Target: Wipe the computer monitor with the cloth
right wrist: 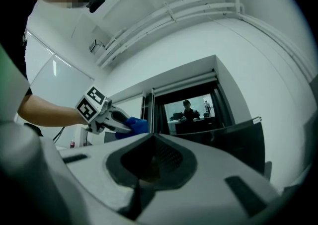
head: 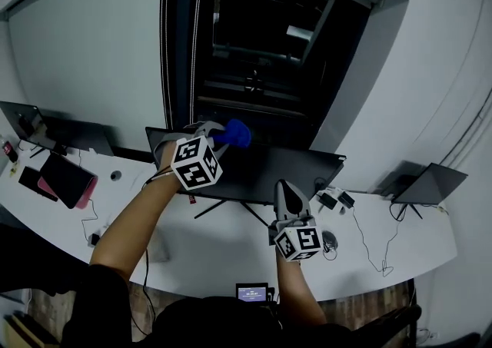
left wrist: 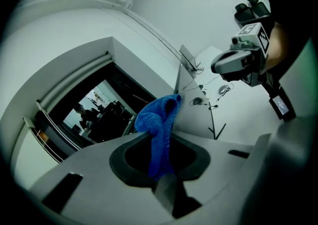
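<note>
Here, the left gripper (head: 221, 136) is clamping the blue cloth (head: 239, 134) by the top edge of the monitor (head: 261, 171) on the counter (head: 231, 250). The right gripper (head: 284, 185) is hovering closed and empty before the screen.

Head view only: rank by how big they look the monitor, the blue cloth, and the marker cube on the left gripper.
1. monitor, by far the largest.
2. marker cube on the left gripper; it sits nearer the camera, which enlarges it.
3. blue cloth, bunched and partly hidden in that gripper.
</note>
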A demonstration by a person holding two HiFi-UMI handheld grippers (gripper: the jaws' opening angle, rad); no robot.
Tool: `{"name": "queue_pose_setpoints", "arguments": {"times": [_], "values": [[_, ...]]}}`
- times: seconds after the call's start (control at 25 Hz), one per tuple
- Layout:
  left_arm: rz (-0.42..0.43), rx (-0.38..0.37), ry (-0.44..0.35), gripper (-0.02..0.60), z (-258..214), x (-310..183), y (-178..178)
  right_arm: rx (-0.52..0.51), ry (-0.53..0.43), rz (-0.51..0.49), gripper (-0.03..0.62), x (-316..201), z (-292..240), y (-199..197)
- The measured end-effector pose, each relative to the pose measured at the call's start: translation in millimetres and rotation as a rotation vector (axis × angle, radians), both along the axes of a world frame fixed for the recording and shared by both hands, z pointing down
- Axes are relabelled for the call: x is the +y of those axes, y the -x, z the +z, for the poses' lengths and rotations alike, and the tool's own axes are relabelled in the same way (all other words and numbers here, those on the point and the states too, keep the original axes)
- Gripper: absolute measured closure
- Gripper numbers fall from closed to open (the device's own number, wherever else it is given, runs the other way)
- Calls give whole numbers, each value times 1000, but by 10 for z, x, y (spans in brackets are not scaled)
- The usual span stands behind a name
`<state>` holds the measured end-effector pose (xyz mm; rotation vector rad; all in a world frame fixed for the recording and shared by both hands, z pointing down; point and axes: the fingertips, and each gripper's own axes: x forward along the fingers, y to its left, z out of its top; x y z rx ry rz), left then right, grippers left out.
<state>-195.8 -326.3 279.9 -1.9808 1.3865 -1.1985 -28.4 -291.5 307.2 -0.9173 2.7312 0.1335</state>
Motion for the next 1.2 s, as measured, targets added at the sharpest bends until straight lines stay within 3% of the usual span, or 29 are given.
{"name": "queue_pose_setpoints", "arguments": {"times": [0.64,1.2], "values": [[-133,66,-25,520,7,488,1290,40,12,-114,591,315,166,960],[-180,170,-87,520,-11,742,1895,109,29,-165,591,394,431,1338]]}}
